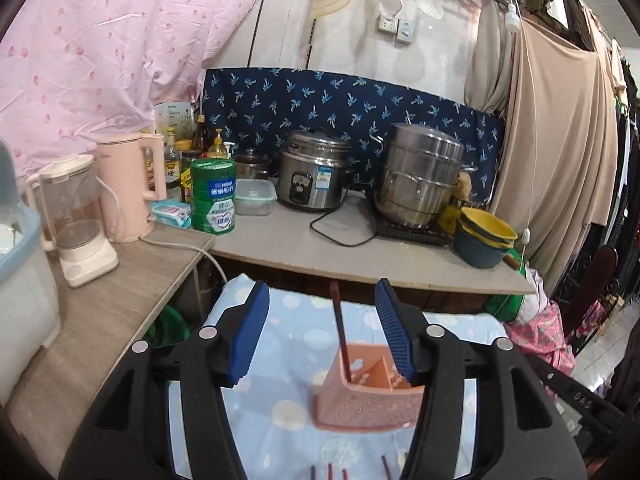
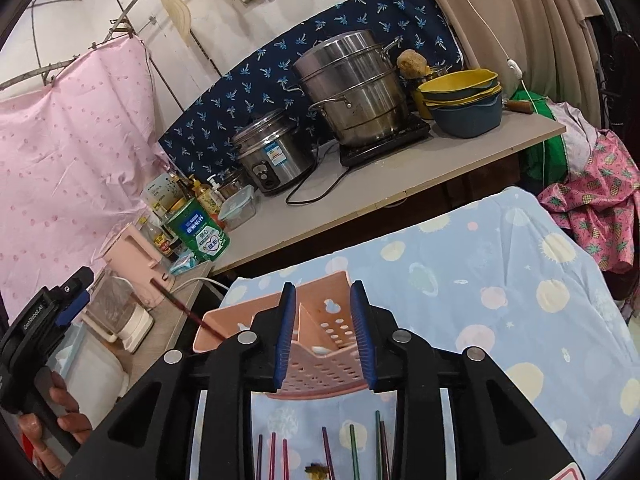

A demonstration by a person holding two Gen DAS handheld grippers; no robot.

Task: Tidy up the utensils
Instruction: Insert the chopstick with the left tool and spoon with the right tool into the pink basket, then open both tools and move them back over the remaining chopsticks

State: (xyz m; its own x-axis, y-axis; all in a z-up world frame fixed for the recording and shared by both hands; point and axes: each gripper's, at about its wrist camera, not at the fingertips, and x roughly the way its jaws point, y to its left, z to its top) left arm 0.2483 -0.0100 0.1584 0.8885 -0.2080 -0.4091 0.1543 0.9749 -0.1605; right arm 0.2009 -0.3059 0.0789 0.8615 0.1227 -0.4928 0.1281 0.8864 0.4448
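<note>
A pink perforated utensil holder (image 1: 366, 404) stands on the blue patterned cloth (image 1: 288, 360). One dark red chopstick (image 1: 341, 328) stands in it, leaning left in the right wrist view (image 2: 186, 310). My left gripper (image 1: 322, 292) is open, with the chopstick between its blue pads and touching neither. A hand holds it at the left edge of the right wrist view (image 2: 70, 300). My right gripper (image 2: 323, 286) is open, its pads either side of the holder's (image 2: 320, 376) inner wall with small gaps. Several coloured chopsticks (image 2: 352, 448) lie on the cloth in front of the holder.
Behind the cloth-covered table runs a counter (image 1: 280, 240) with a rice cooker (image 1: 312, 176), a steel steamer pot (image 1: 420, 176), stacked bowls (image 1: 484, 240) and a green can (image 1: 213, 196). A pink kettle (image 1: 128, 188) and blender (image 1: 76, 220) stand on the left shelf.
</note>
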